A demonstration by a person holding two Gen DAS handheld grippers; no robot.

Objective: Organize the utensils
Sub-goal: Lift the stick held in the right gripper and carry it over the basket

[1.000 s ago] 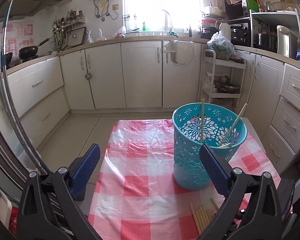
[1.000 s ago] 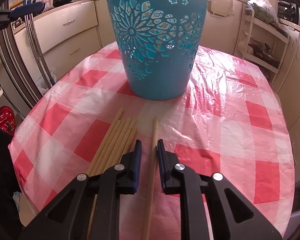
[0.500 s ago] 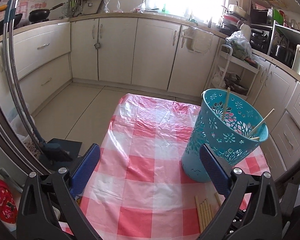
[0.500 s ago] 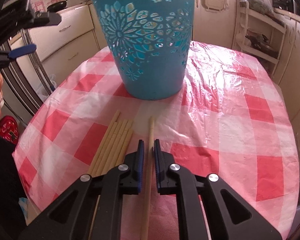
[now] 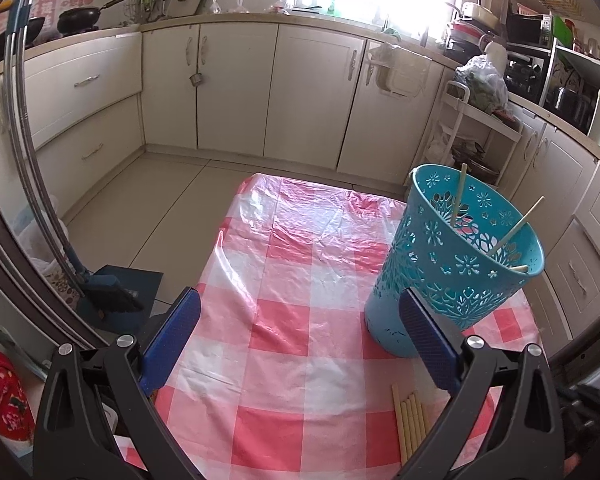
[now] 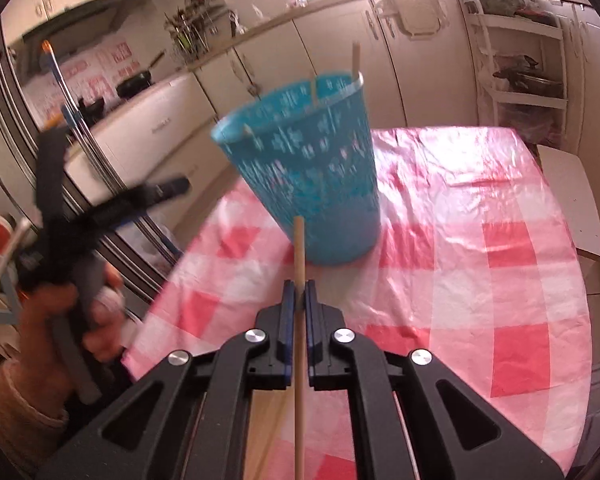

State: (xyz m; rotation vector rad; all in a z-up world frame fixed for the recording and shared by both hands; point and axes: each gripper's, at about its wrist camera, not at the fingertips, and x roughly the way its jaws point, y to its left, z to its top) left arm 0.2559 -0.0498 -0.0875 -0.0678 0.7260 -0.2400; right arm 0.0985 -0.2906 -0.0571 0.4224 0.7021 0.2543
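Cream kitchen cabinets (image 5: 236, 88) ring a small surface covered with a red-and-white checked plastic tablecloth (image 5: 300, 280). On it stands a teal perforated basket (image 5: 456, 268), with several wooden chopsticks (image 5: 458, 200) leaning inside against its rim. Just in front of the basket's base, a bundle of loose chopsticks (image 5: 410, 420) lies flat on the cloth.

From the right wrist view, the right gripper (image 6: 296, 294) has its jaws clenched on a single chopstick (image 6: 299, 248). The stick runs straight between the blue pads, its tip poking out ahead toward the basket (image 6: 304, 176) and raised off the cloth. That view is blurred.

The left gripper (image 5: 300, 332) hangs over the near-left part of the cloth with its jaws released and spread wide, nothing between them; the basket sits just behind its right pad. The left hand (image 6: 60, 320) grips its handle.
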